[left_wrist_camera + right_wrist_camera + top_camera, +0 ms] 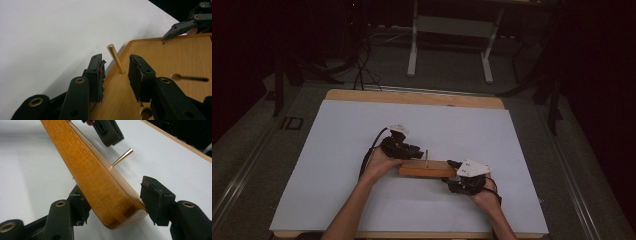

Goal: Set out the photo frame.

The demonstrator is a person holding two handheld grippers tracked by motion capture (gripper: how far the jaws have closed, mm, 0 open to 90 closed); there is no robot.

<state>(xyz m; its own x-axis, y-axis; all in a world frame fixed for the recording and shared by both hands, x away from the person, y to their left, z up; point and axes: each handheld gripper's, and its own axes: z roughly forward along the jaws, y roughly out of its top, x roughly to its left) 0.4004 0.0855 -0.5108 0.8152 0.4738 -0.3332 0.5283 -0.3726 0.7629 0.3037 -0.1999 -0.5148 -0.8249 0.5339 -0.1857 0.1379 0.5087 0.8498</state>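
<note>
A long wooden block point(427, 169) lies on the white sheet point(337, 165), with a thin brass peg point(426, 156) standing in a hole near its far edge. My left gripper point(414, 150) is at the block's left end, open. In the left gripper view the peg point(116, 58) rises just beyond the gap between the pads point(96, 72), touching neither. My right gripper point(453, 165) is at the block's right end. In the right gripper view the block's rounded end point(95, 175) sits between the pads point(156, 195), which press on its two sides.
The white sheet covers most of a wooden table point(412, 97). Small holes point(163, 43) dot the block's top. Beyond the table, on the dark floor, stand a white desk frame point(452, 30) and loose cables point(362, 65).
</note>
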